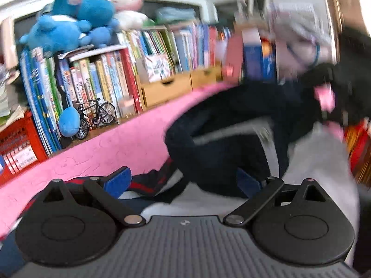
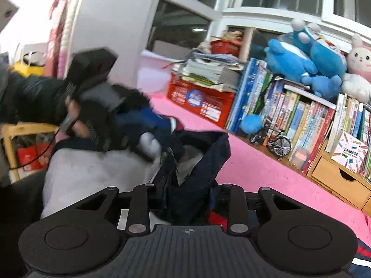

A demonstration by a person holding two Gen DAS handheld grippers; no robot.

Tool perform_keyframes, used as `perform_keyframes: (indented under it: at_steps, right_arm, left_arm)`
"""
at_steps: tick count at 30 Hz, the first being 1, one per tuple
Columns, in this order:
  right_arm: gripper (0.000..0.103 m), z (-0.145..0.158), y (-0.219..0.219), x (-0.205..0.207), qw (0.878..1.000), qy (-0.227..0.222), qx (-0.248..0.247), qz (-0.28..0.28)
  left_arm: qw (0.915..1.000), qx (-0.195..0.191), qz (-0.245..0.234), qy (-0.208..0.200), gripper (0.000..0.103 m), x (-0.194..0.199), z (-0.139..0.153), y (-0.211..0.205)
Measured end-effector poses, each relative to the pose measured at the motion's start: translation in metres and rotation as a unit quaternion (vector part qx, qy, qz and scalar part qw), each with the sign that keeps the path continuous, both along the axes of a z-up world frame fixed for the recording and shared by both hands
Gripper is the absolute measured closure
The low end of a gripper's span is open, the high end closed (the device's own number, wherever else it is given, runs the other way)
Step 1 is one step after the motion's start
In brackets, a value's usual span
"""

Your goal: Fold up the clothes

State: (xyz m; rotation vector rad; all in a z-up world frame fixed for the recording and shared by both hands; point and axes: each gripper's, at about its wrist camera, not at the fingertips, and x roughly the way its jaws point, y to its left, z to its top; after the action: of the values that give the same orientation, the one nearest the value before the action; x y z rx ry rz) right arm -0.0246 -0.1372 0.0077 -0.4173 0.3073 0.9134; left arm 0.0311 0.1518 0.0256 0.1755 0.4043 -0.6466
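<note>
On the pink bench [image 1: 109, 148], before the book row: one dark navy garment [image 2: 197, 162], soft knit or fleece by its look, with a pale grey lining [image 2: 92, 169] and a red-and-white striped trim [image 1: 148, 185] at one edge. It lay partly on the bench and partly lifted, bunched in loose folds between the two tools.

Left tool [image 1: 183, 180]: blue-padded fingers [image 1: 117, 180] stood wide apart, dark cloth lying between and beyond them; nothing clamped. The view was motion-blurred.

Right tool [image 2: 187, 197]: fingers drawn close and clamped on a gathered fold of the garment, which rose from the grip in a crumpled peak.

Step in hand, judged: raising and spreading the garment ahead of a fold. To do it well, the free tool should probably take a hem or seam edge, not a mid-panel bunch, so the cloth hangs flat; both grips should sit on the same edge, well apart, and the cloth be laid smooth on the bench before any crease is made. Thick, slack fabric of this kind will likely slump and double over itself, so tension between the grips matters.

Also present: books [image 2: 299, 115], upright and glossy; blue plush toys [image 1: 69, 23], rounded and napped; a pink-and-white plush rabbit [image 2: 359, 58]; a small model bicycle [image 1: 97, 115]; a red crate [image 2: 201, 99]; a wooden drawer unit [image 1: 167, 88].
</note>
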Motion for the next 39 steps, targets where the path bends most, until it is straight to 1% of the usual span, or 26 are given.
perform_keyframes:
  at_steps: [1, 2, 4, 7, 9, 10, 11, 13, 15, 17, 19, 20, 21, 23, 24, 26, 27, 28, 29, 31, 33, 35, 36, 37, 38, 39]
  right_arm:
    - [0.071, -0.002, -0.001, -0.001, 1.000, 0.006, -0.003, -0.001]
    - [0.071, -0.004, -0.001, -0.003, 1.000, 0.012, -0.005, -0.002]
    - [0.071, -0.009, -0.002, -0.006, 1.000, 0.021, -0.008, -0.002]
    - [0.071, -0.015, 0.001, -0.013, 1.000, 0.024, -0.014, 0.004]
    - [0.071, -0.017, 0.004, -0.020, 0.999, 0.021, -0.022, 0.009]
    - [0.070, -0.018, 0.004, -0.023, 0.999, 0.019, -0.026, 0.012]
    - [0.070, -0.019, 0.005, -0.026, 0.999, 0.018, -0.030, 0.013]
    - [0.066, -0.022, 0.003, -0.033, 0.999, 0.017, -0.033, 0.013]
    - [0.062, -0.022, -0.002, -0.037, 0.999, 0.019, -0.031, 0.011]
    - [0.060, -0.021, -0.009, -0.039, 0.999, 0.026, -0.024, 0.011]
    - [0.056, -0.014, -0.019, -0.039, 0.999, 0.036, -0.011, 0.013]
    - [0.056, -0.009, -0.024, -0.038, 0.999, 0.039, -0.003, 0.014]
    - [0.054, -0.002, -0.028, -0.037, 0.999, 0.038, 0.005, 0.015]
    - [0.048, 0.017, -0.032, -0.035, 1.000, 0.020, 0.017, 0.015]
    - [0.044, 0.028, -0.029, -0.034, 1.000, -0.003, 0.012, 0.011]
    - [0.044, 0.043, -0.013, -0.031, 0.997, -0.063, -0.033, 0.014]
    - [0.044, 0.049, -0.001, -0.030, 0.993, -0.094, -0.063, 0.022]
    - [0.044, 0.052, 0.013, -0.029, 0.986, -0.125, -0.100, 0.037]
    - [0.044, 0.053, 0.029, -0.029, 0.976, -0.155, -0.139, 0.059]
    - [0.044, 0.048, 0.062, -0.031, 0.948, -0.206, -0.217, 0.106]
    - [0.044, 0.032, 0.091, -0.035, 0.911, -0.257, -0.284, 0.152]
    - [0.044, 0.013, 0.116, -0.040, 0.869, -0.304, -0.340, 0.193]
    - [0.044, 0.003, 0.125, -0.041, 0.853, -0.318, -0.358, 0.208]
    - [0.046, -0.005, 0.134, -0.040, 0.842, -0.323, -0.372, 0.219]
    - [0.051, -0.011, 0.142, -0.039, 0.837, -0.321, -0.383, 0.223]
    - [0.066, -0.016, 0.148, -0.038, 0.835, -0.317, -0.393, 0.221]
  left_arm:
    - [0.9994, -0.032, -0.003, 0.015, 0.002, 0.003, 0.004, 0.005]
    - [0.9970, -0.068, -0.009, 0.037, 0.002, 0.007, 0.007, 0.009]
    - [0.9894, -0.124, -0.015, 0.075, 0.001, 0.017, 0.010, 0.014]
    - [0.9772, -0.181, -0.006, 0.110, 0.001, 0.036, 0.015, 0.016]
    - [0.9717, -0.197, -0.004, 0.130, 0.001, 0.052, 0.017, 0.014]
    - [0.9711, -0.193, -0.006, 0.140, 0.001, 0.058, 0.017, 0.011]
    - [0.9729, -0.178, -0.004, 0.148, 0.001, 0.061, 0.016, 0.005]
    - [0.9817, -0.126, 0.001, 0.143, 0.005, 0.056, 0.014, -0.010]
    - [0.9906, -0.075, -0.012, 0.114, 0.009, 0.039, 0.009, -0.023]
    - [0.9967, -0.024, -0.037, 0.069, 0.009, 0.017, 0.003, -0.034]
    - [0.9974, 0.030, -0.058, 0.033, 0.009, -0.002, -0.005, -0.043]
    - [0.9960, 0.056, -0.066, 0.023, 0.009, -0.010, -0.011, -0.047]
    - [0.9947, 0.071, -0.072, 0.019, 0.008, -0.015, -0.016, -0.050]
    - [0.9930, 0.088, -0.077, 0.019, 0.007, -0.021, -0.025, -0.053]
    - [0.9928, 0.089, -0.078, 0.019, 0.006, -0.024, -0.029, -0.054]
    - [0.9940, 0.080, -0.073, 0.014, 0.007, -0.027, -0.031, -0.051]
    - [0.9946, 0.076, -0.071, 0.010, 0.007, -0.029, -0.032, -0.049]
    - [0.9949, 0.074, -0.069, 0.004, 0.007, -0.032, -0.033, -0.047]
    - [0.9949, 0.074, -0.068, -0.003, 0.007, -0.035, -0.033, -0.046]
    - [0.9947, 0.076, -0.066, -0.020, 0.007, -0.042, -0.034, -0.044]
    - [0.9936, 0.081, -0.067, -0.042, 0.007, -0.052, -0.034, -0.041]
    - [0.9922, 0.082, -0.071, -0.061, 0.007, -0.061, -0.034, -0.038]
    - [0.9916, 0.080, -0.075, -0.068, 0.007, -0.065, -0.034, -0.036]
    - [0.9906, 0.088, -0.075, -0.073, 0.007, -0.069, -0.034, -0.036]
    - [0.9887, 0.104, -0.073, -0.079, 0.007, -0.072, -0.036, -0.036]
    - [0.9867, 0.114, -0.072, -0.091, 0.007, -0.076, -0.038, -0.035]
